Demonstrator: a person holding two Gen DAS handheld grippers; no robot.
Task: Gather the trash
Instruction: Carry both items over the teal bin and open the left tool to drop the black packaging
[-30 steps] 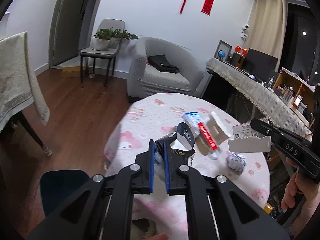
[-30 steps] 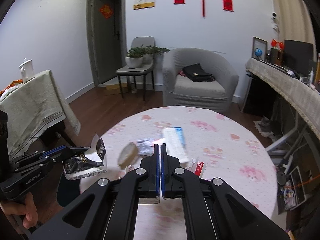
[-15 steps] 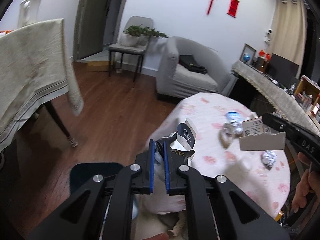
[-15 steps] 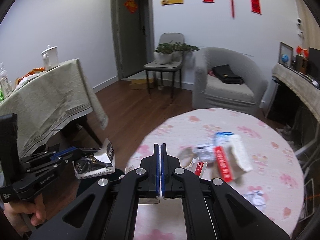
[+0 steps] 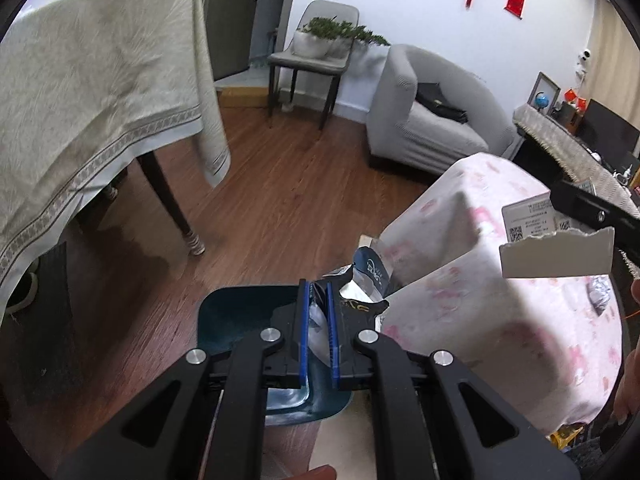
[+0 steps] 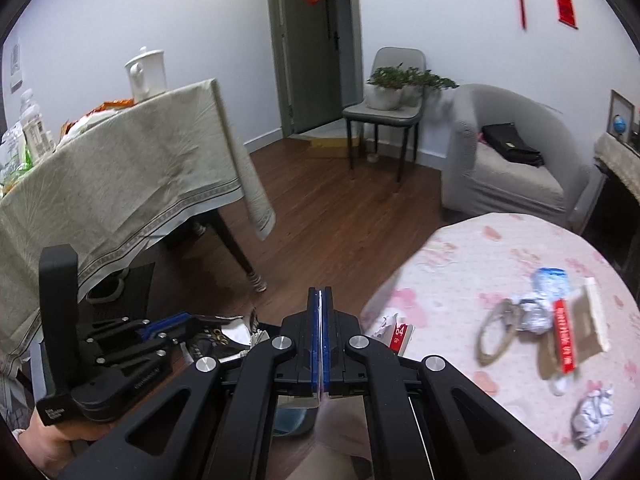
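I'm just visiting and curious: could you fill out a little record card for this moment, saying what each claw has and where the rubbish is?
Left gripper: shut on a dark foil wrapper, above the bin
Right gripper: shut on a torn white card
Bin: dark teal bin on the wood floor beside the round table
Table: pink-patterned cloth
Rubbish still on table: crumpled foil ball, tape ring, red-striped packet
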